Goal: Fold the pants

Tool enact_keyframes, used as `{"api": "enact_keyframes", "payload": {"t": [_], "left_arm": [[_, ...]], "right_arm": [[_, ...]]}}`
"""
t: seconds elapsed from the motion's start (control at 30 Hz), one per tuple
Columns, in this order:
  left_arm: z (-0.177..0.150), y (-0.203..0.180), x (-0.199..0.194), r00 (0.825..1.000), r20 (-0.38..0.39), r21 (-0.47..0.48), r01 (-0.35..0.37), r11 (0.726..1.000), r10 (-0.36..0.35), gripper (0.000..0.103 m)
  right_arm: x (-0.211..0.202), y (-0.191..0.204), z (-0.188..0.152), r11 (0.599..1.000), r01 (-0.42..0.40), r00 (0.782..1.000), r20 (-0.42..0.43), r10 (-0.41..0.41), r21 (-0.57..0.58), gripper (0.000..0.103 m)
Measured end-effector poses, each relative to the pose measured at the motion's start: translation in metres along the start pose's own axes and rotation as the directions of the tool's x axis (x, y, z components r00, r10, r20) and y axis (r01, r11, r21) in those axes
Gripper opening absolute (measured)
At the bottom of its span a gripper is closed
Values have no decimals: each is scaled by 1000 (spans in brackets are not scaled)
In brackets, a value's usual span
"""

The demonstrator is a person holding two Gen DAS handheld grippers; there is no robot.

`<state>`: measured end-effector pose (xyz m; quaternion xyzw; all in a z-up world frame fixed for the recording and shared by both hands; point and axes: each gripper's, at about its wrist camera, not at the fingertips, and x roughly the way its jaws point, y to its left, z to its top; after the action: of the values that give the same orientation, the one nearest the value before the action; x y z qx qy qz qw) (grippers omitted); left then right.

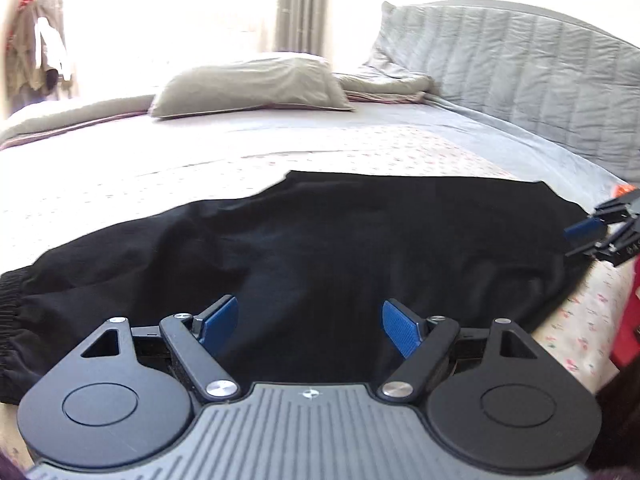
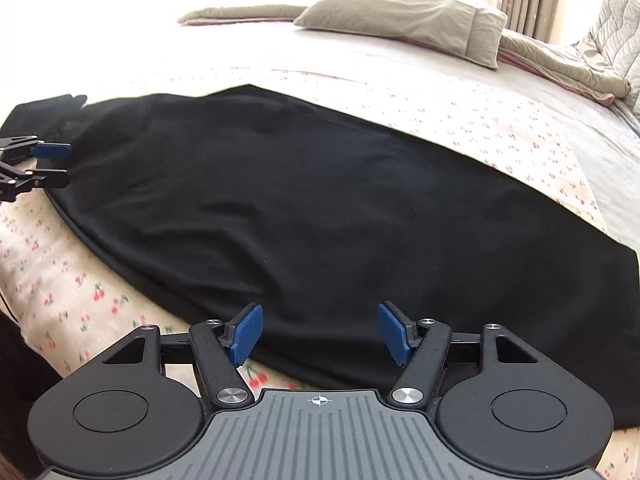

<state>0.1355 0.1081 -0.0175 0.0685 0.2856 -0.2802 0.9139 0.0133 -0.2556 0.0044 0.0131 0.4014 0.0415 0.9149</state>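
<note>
We see the black pants (image 1: 320,248) spread flat across the cherry-print sheet (image 2: 80,280) on the bed, folded lengthwise into one long dark band, with the gathered elastic hem at the left end in the left view. Our left gripper (image 1: 310,330) hovers over the near edge of the fabric, its blue pads (image 1: 218,322) spread wide apart and holding nothing. Our right gripper (image 2: 320,332) sits over the other end of the pants, its fingers likewise parted and empty. A grey pillow (image 1: 248,86) and a rumpled quilt (image 1: 520,68) lie further back, near the bright curtained window (image 1: 304,4).
</note>
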Motion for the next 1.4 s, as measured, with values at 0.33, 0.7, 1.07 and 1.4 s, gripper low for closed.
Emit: {"api": "enact_keyframes", "payload": {"t": [0.33, 0.7, 1.07, 1.4], "left_arm": [[6, 80, 17, 978, -59, -174, -207, 963, 200, 82], [-43, 72, -18, 980, -157, -3, -123, 992, 121, 83], [-18, 45, -30, 987, -135, -43, -99, 994, 92, 86], [18, -33, -5, 993, -98, -89, -71, 993, 62, 99]], "right_arm": [[89, 75, 81, 994, -103, 995, 20, 102, 40, 64], [69, 89, 20, 988, -82, 994, -85, 71, -130, 65], [7, 38, -8, 998, -46, 997, -54, 49, 42, 65], [-39, -88, -36, 881, 192, 978, -13, -207, 431, 65]]}}
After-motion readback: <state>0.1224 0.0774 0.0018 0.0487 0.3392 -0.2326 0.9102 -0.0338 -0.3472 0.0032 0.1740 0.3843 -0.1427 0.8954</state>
